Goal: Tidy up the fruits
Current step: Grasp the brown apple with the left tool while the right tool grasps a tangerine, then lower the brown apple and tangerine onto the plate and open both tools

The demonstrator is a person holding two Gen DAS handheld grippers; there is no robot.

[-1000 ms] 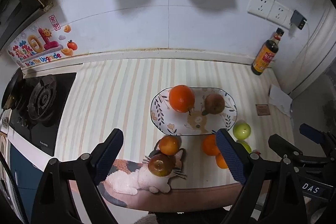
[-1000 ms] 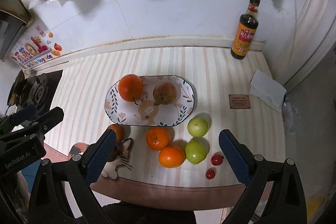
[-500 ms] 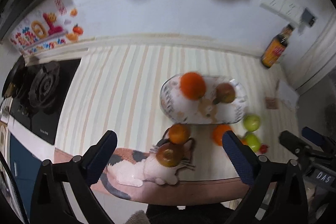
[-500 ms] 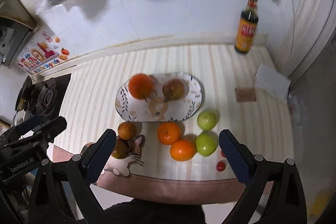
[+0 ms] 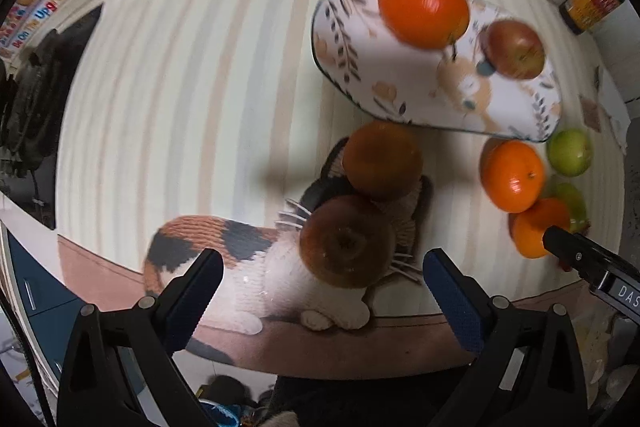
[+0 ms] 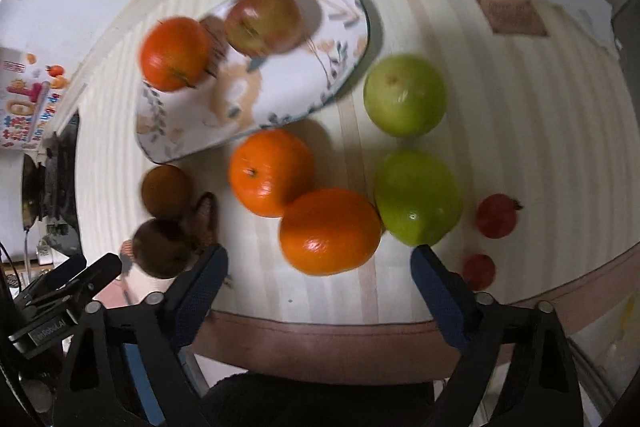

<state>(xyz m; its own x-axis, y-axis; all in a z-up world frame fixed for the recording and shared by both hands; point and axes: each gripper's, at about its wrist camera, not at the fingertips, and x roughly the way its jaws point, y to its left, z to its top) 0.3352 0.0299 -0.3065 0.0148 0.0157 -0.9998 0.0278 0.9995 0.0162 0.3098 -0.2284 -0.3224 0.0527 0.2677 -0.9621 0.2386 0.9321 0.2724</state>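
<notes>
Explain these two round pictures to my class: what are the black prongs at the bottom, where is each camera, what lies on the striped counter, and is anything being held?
No robot here: a person holds a pair of tongs in each hand, and a wide-angle camera on each looks along its two fingers, hence the round, bent view.

One picture is from the left tongs, open above a brown apple on a cat picture. The other is from the right tongs, whose jaws are closing, with an orange just ahead of them, not yet touched.

On the counter a plate carries an orange and an apple. Beside it lie more oranges, two green apples and two small red fruits.

Nothing is held yet.
</notes>
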